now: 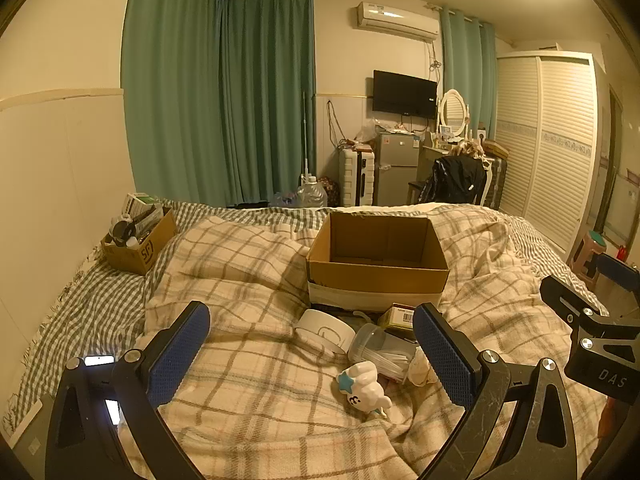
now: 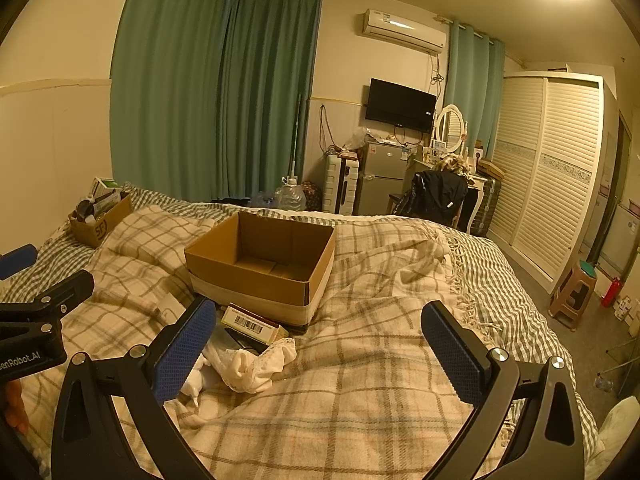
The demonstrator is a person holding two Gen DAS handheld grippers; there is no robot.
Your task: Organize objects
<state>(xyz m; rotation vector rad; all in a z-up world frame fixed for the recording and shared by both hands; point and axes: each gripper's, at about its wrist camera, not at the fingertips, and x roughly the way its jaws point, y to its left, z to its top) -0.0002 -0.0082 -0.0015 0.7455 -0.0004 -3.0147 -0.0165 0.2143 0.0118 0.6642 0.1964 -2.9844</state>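
Observation:
An empty open cardboard box [image 1: 378,258] [image 2: 260,260] stands on the plaid blanket. In front of it lie a white round bowl [image 1: 326,326], a clear jar of white sticks [image 1: 382,350], a small barcoded box [image 1: 402,316] [image 2: 252,322], a white toy with a blue star [image 1: 366,388] and a crumpled white cloth [image 2: 256,362]. My left gripper [image 1: 312,354] is open and empty, just above these items. My right gripper [image 2: 320,352] is open and empty over bare blanket, right of the cloth.
A smaller cardboard box [image 1: 138,238] full of items sits at the bed's far left by the wall. A lit phone [image 1: 99,360] lies at the left. The right gripper's body [image 1: 592,332] shows at the left view's right edge. A stool [image 2: 572,294] stands on the floor.

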